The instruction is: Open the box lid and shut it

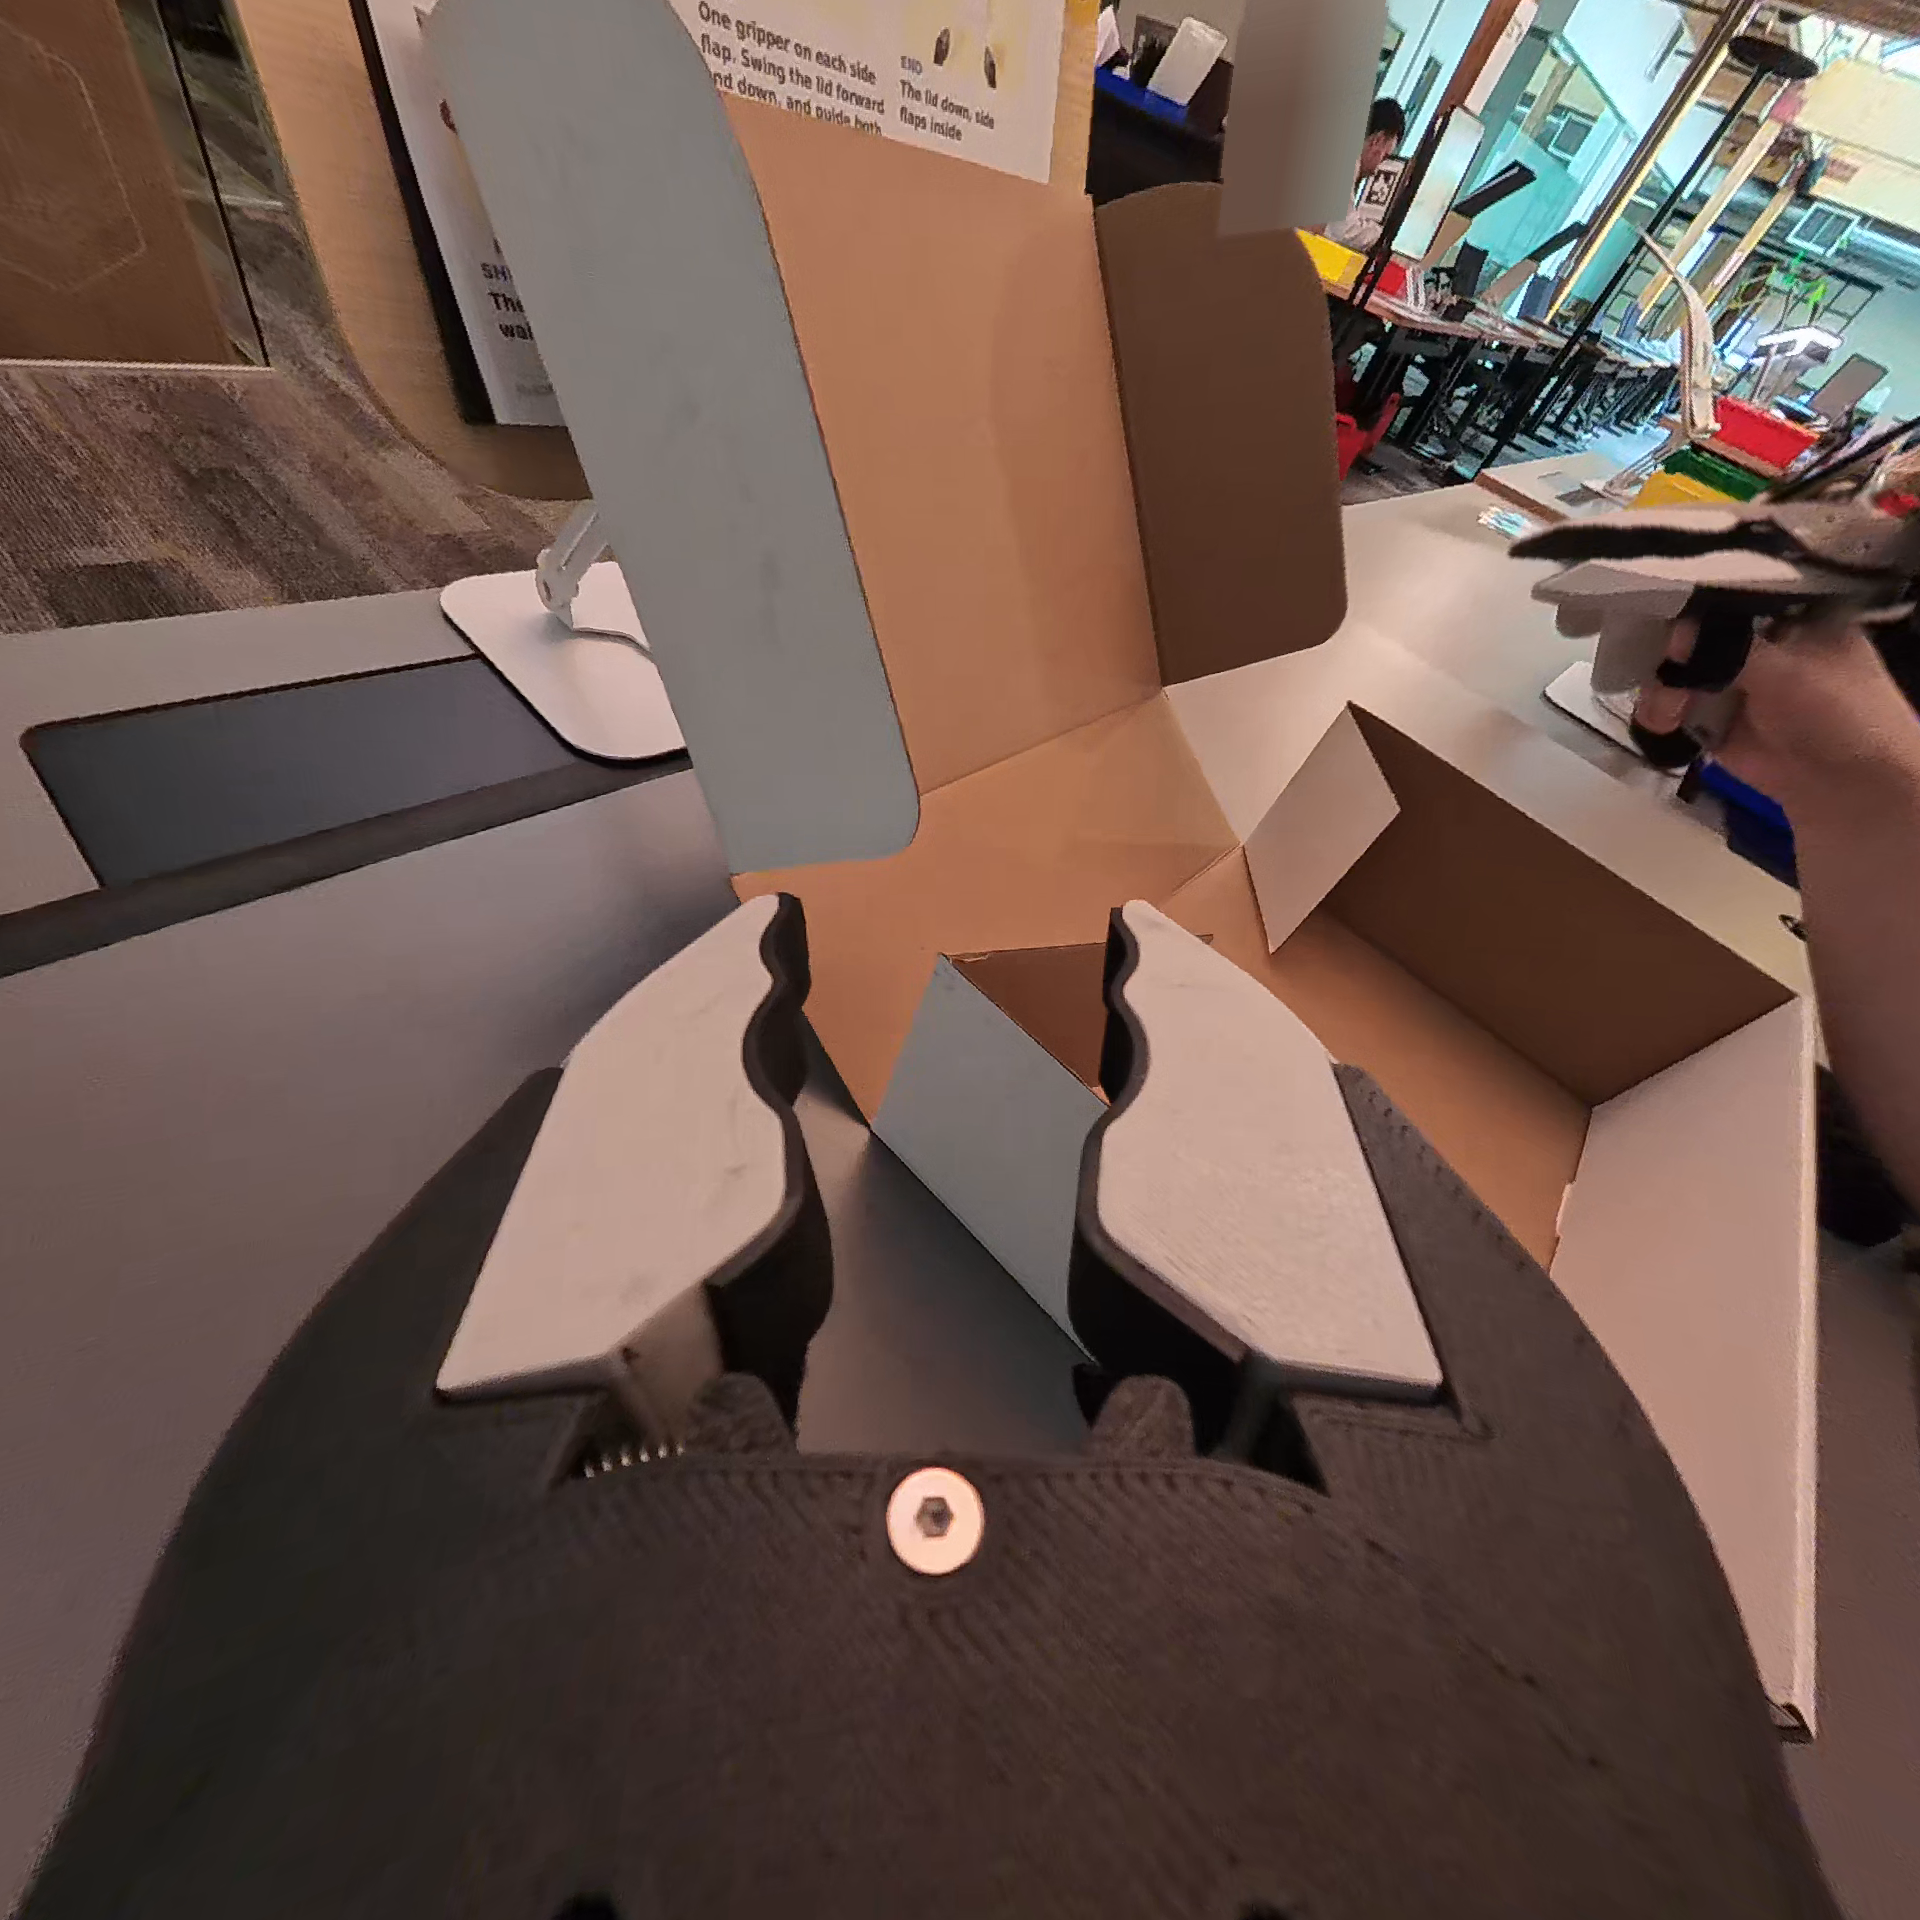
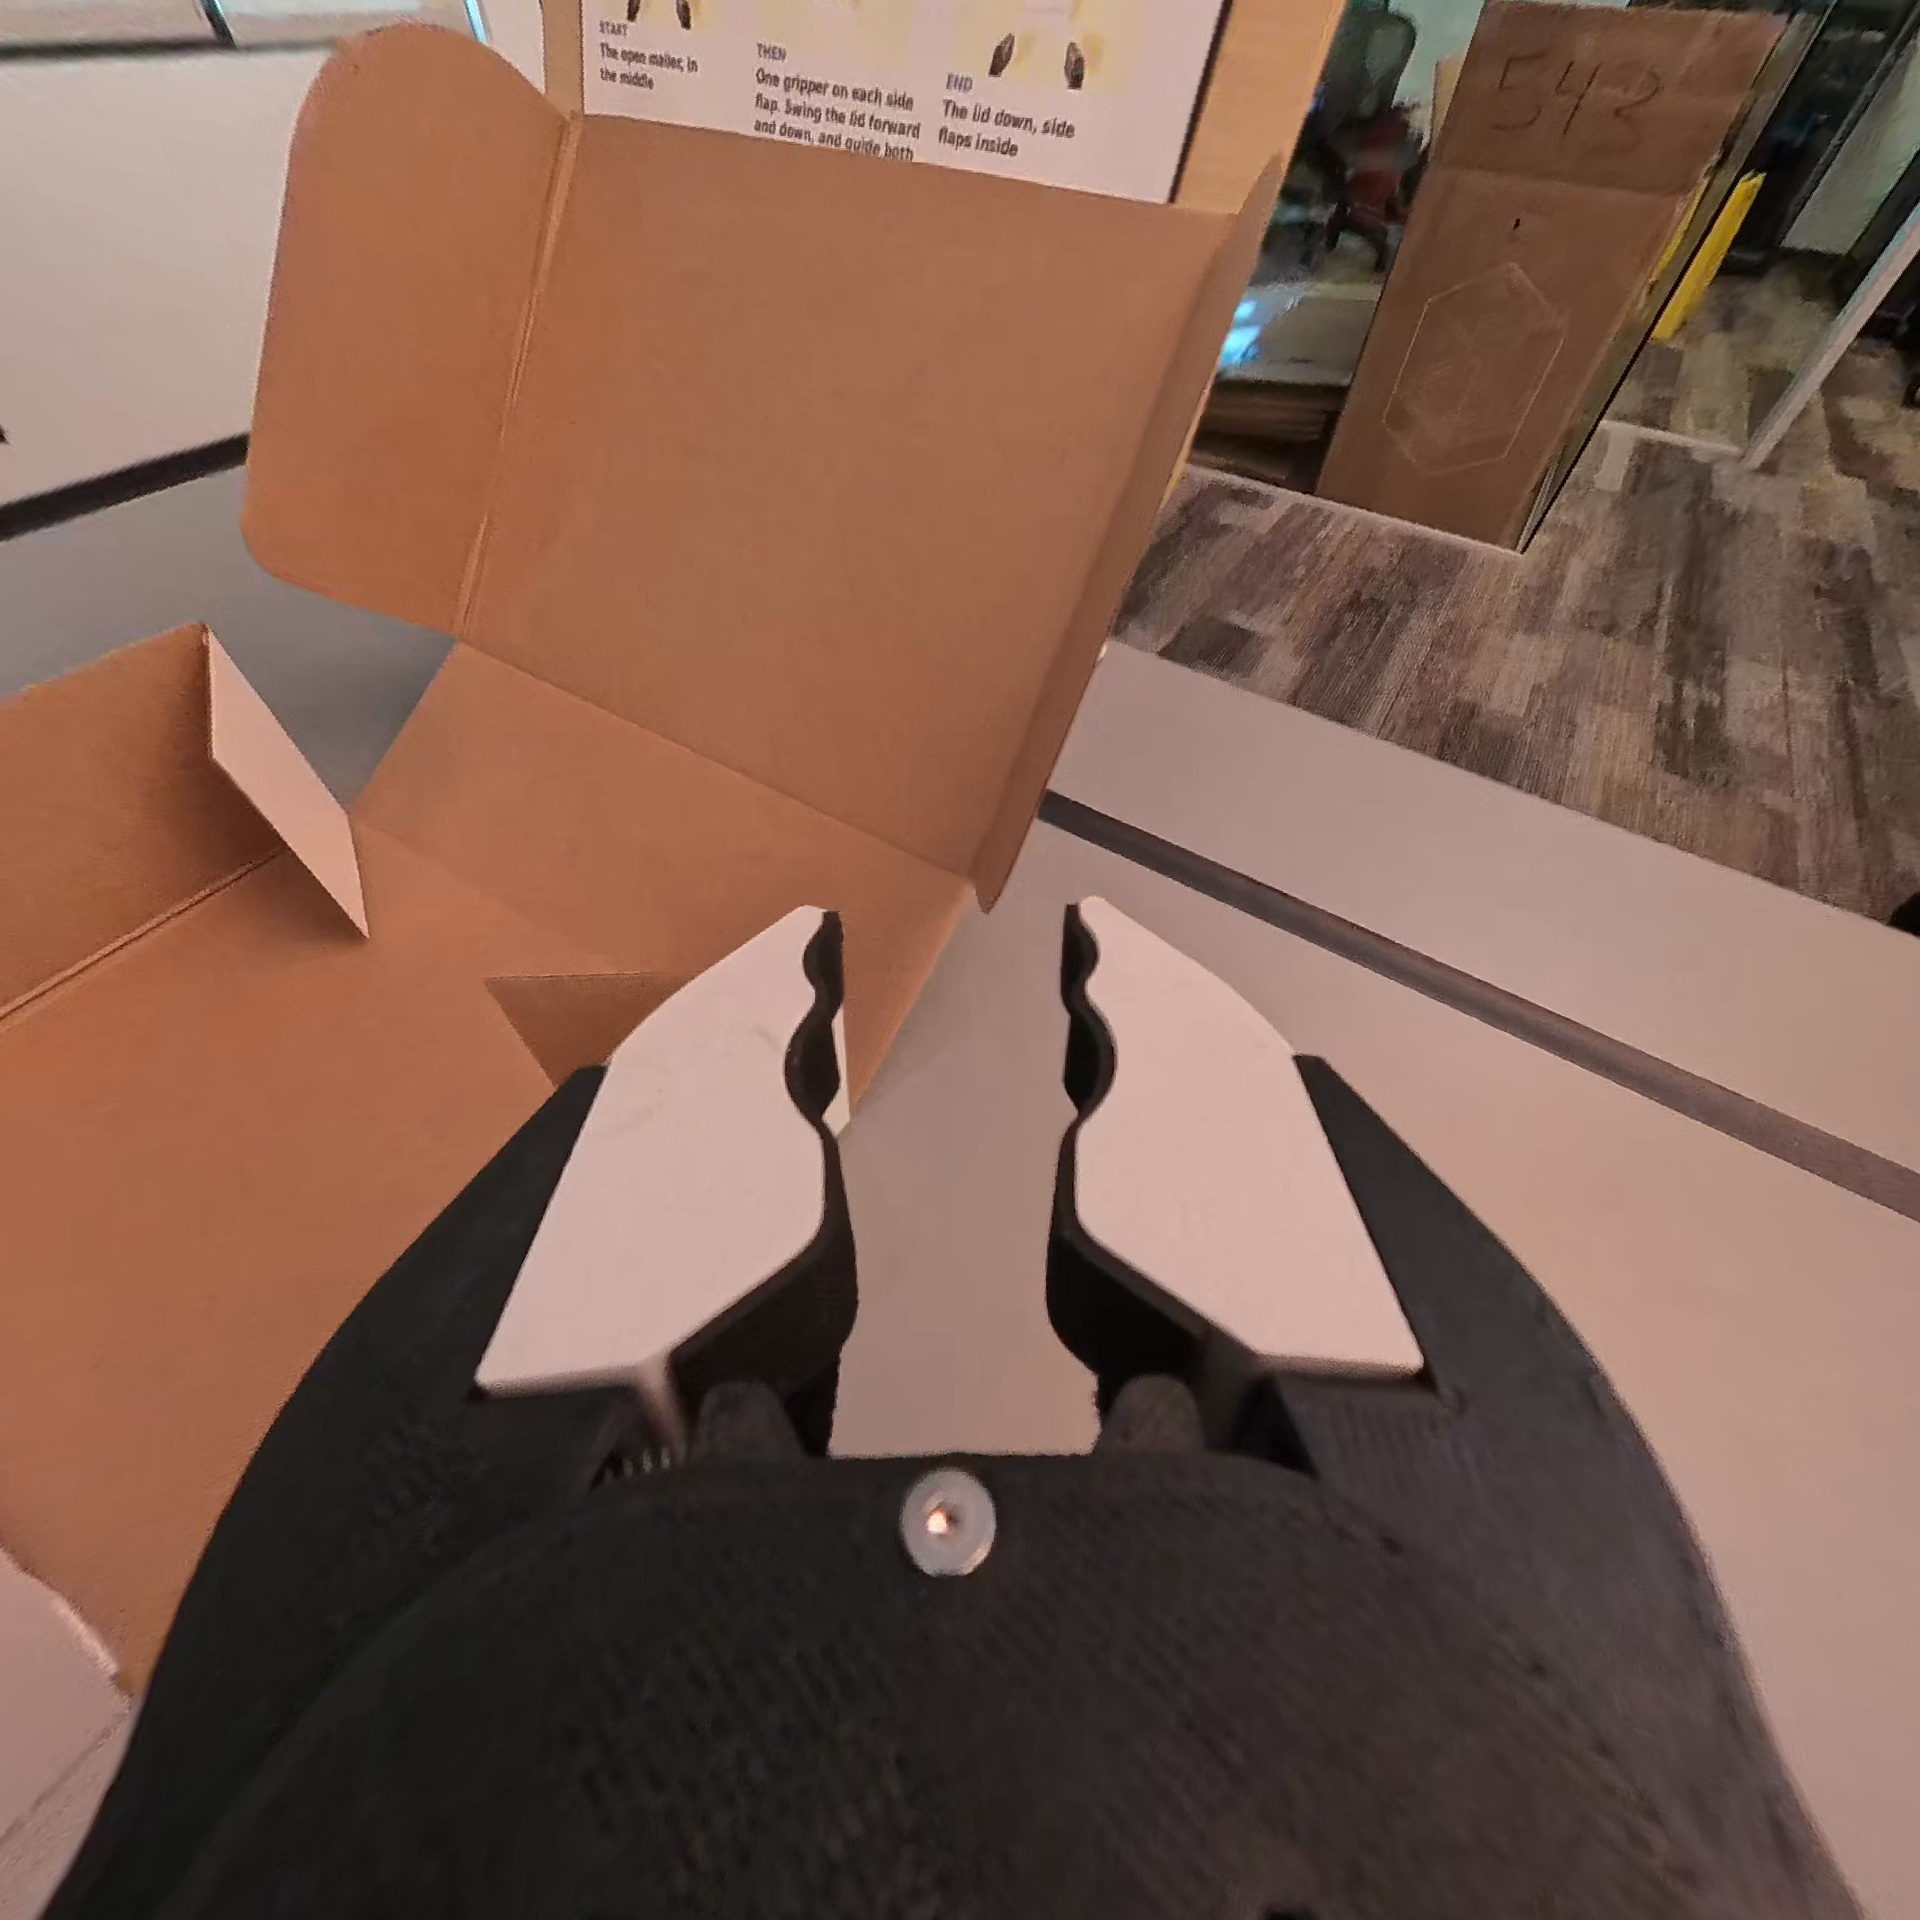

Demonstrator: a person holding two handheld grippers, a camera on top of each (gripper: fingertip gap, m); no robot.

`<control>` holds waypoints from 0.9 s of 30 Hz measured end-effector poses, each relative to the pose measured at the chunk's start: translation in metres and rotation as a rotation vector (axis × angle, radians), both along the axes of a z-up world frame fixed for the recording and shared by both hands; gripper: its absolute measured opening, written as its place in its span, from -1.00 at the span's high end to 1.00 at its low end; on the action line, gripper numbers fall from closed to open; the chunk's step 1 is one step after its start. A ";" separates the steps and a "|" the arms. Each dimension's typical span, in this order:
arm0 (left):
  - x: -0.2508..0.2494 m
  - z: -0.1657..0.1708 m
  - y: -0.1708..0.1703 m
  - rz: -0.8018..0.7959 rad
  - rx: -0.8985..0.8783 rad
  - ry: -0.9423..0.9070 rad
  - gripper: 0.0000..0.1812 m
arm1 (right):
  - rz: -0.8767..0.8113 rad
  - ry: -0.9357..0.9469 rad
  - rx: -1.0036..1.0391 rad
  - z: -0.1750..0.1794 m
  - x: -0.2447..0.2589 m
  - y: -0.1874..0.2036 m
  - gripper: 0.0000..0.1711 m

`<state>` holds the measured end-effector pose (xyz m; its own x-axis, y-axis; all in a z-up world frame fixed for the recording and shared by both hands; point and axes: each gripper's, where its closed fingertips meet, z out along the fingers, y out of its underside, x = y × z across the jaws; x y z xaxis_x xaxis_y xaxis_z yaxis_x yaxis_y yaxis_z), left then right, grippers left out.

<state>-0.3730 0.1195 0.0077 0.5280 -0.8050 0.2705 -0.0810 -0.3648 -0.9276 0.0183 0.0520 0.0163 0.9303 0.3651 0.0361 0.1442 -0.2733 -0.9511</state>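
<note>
A mailer box, white outside and brown inside, sits open on the pale table [image 2: 1507, 1299]. Its lid [image 1: 987, 468] stands upright at the back, with one side flap [image 1: 675, 416] angled toward me on the left and the other [image 1: 1216, 416] on the right. The open base [image 1: 1455, 1049] lies to the right. My left gripper [image 1: 956, 920] is open at the box's left end, with a grey-white box panel [image 1: 987, 1153] in the gap between its fingers. My right gripper [image 2: 951, 920] is open at the lid's right flap [image 2: 1132, 540], whose lower corner is just ahead of the gap. It also shows in the left wrist view [image 1: 1704, 561], held by a hand.
A printed instruction sheet [image 2: 883, 83] stands behind the lid. A white stand base [image 1: 561, 665] and a dark inset panel [image 1: 312, 769] lie on the table to the left. Carpeted floor and a leaning cardboard sheet [image 2: 1507, 312] are beyond the table's edge. A person [image 1: 1382, 145] sits far back.
</note>
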 end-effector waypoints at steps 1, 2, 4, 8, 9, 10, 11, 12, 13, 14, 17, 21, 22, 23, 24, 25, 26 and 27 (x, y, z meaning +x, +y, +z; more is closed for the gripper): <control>-0.001 0.001 0.001 0.004 -0.001 -0.004 0.39 | 0.001 0.001 0.029 -0.002 0.003 -0.002 0.52; -0.002 0.004 0.004 0.010 0.001 -0.009 0.39 | 0.003 0.001 0.061 -0.003 0.006 -0.005 0.52; -0.003 0.014 0.011 0.025 0.008 -0.011 0.36 | -0.014 0.003 0.126 -0.004 0.017 -0.010 0.51; 0.004 0.046 0.025 0.040 0.046 -0.023 0.30 | -0.069 0.049 0.235 -0.004 0.038 -0.024 0.52; 0.008 0.055 0.027 0.044 0.061 -0.035 0.28 | -0.089 0.056 0.254 -0.005 0.043 -0.027 0.52; 0.011 0.061 0.028 0.048 0.075 -0.052 0.27 | -0.111 0.062 0.265 -0.007 0.049 -0.031 0.52; 0.014 0.065 0.029 0.054 0.083 -0.076 0.27 | -0.133 0.068 0.271 -0.007 0.054 -0.033 0.52; 0.017 0.067 0.028 0.057 0.093 -0.105 0.27 | -0.154 0.076 0.286 -0.007 0.058 -0.036 0.52; 0.021 0.066 0.028 0.056 0.111 -0.130 0.27 | -0.172 0.088 0.309 -0.007 0.060 -0.040 0.52; 0.023 0.063 0.031 0.059 0.110 -0.132 0.28 | -0.189 0.099 0.333 -0.006 0.063 -0.043 0.52; 0.027 0.043 0.035 0.039 -0.016 -0.114 0.25 | -0.268 0.072 0.375 -0.009 0.069 -0.051 0.52; 0.026 0.044 0.042 0.043 -0.075 -0.241 0.31 | -0.352 -0.161 0.417 -0.024 0.066 -0.064 0.53; 0.025 0.046 0.043 0.047 -0.079 -0.271 0.32 | -0.362 -0.204 0.431 -0.026 0.062 -0.068 0.54; 0.024 0.047 0.044 0.050 -0.078 -0.291 0.32 | -0.365 -0.227 0.444 -0.029 0.058 -0.072 0.55; 0.023 0.047 0.044 0.056 -0.073 -0.296 0.32 | -0.366 -0.238 0.452 -0.030 0.054 -0.076 0.55; 0.022 0.045 0.045 0.066 -0.066 -0.288 0.32 | -0.373 -0.243 0.459 -0.031 0.051 -0.080 0.55; 0.021 0.043 0.047 0.082 -0.058 -0.270 0.32 | -0.384 -0.243 0.471 -0.030 0.049 -0.083 0.55; 0.019 0.039 0.049 0.100 -0.051 -0.250 0.31 | -0.398 -0.243 0.486 -0.029 0.049 -0.087 0.55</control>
<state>-0.3539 0.1684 0.0471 0.5158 -0.7343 0.4412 0.1874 -0.4059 -0.8945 0.0669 -0.0346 -0.0125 0.9353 -0.1148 0.3348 0.3463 0.1016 -0.9326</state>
